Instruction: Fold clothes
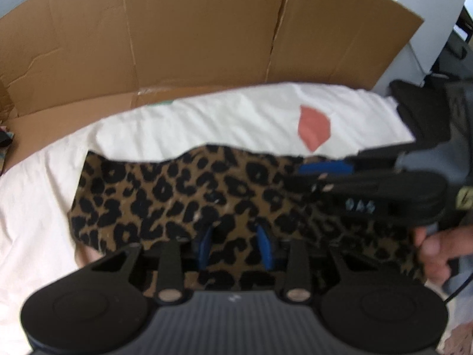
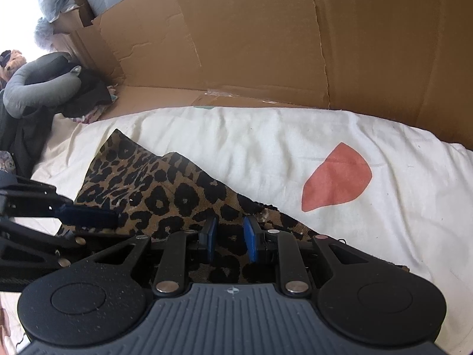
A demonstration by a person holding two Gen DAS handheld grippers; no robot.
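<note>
From the left wrist view, a cardboard wall (image 1: pixel 192 38) stood beyond the left gripper (image 1: pixel 236 245), its jaws partly spread over the leopard-print cloth (image 1: pixel 165 195), pinching nothing clearly. The cloth ran crosswise on a white sheet (image 1: pixel 207 124).

From the right wrist view, the right gripper (image 2: pixel 229 236) had narrow jaws straddling the cloth's near edge; grip unclear. A gray pillow (image 2: pixel 38 88) lay far left.
</note>
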